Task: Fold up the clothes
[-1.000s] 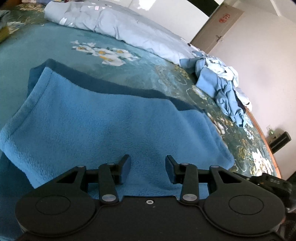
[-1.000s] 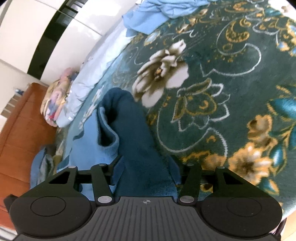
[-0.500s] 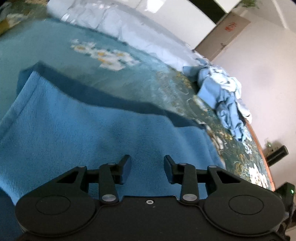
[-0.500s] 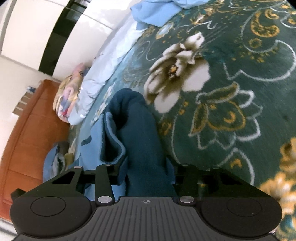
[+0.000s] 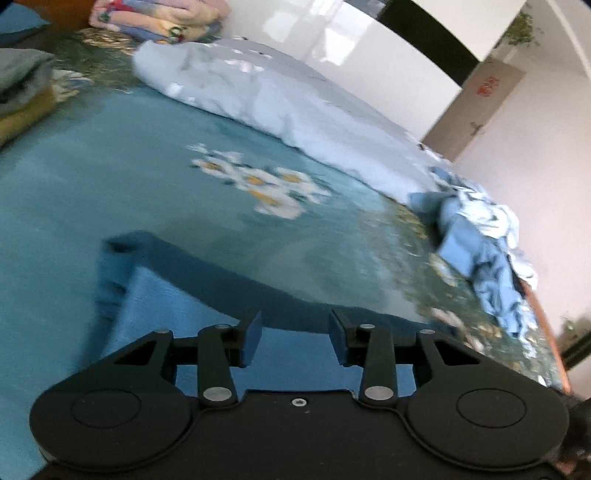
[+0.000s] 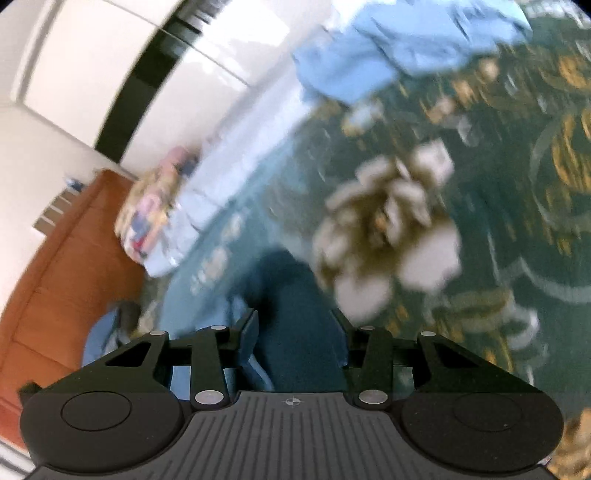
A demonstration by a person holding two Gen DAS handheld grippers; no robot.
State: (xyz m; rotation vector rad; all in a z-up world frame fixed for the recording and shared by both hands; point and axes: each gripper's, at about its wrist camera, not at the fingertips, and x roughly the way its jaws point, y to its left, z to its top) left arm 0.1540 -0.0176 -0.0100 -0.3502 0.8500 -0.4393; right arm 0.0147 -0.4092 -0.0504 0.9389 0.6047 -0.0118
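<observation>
A blue fleece garment (image 5: 177, 302), light blue on one face and dark blue on the other, lies on the teal flowered bedspread (image 5: 74, 184). My left gripper (image 5: 295, 339) holds its near edge; the cloth spreads forward from the jaws and its near part is hidden under the gripper body. In the right wrist view a thick dark blue fold of the same fleece (image 6: 291, 295) fills the gap of my right gripper (image 6: 295, 332), whose pads press on both its sides. That view is blurred by motion.
A pale blue duvet (image 5: 277, 96) runs along the far side of the bed. A heap of light blue clothes (image 5: 480, 236) sits near the right bed edge (image 5: 546, 325). Folded blankets (image 5: 159, 18) and stacked clothes (image 5: 22, 85) lie by the wooden headboard (image 6: 55, 277).
Both grippers have travelled forward over the bed with the fleece. Less of its light blue face shows ahead of the left gripper, and its far edge is nearer. The right jaws have narrowed on the fold.
</observation>
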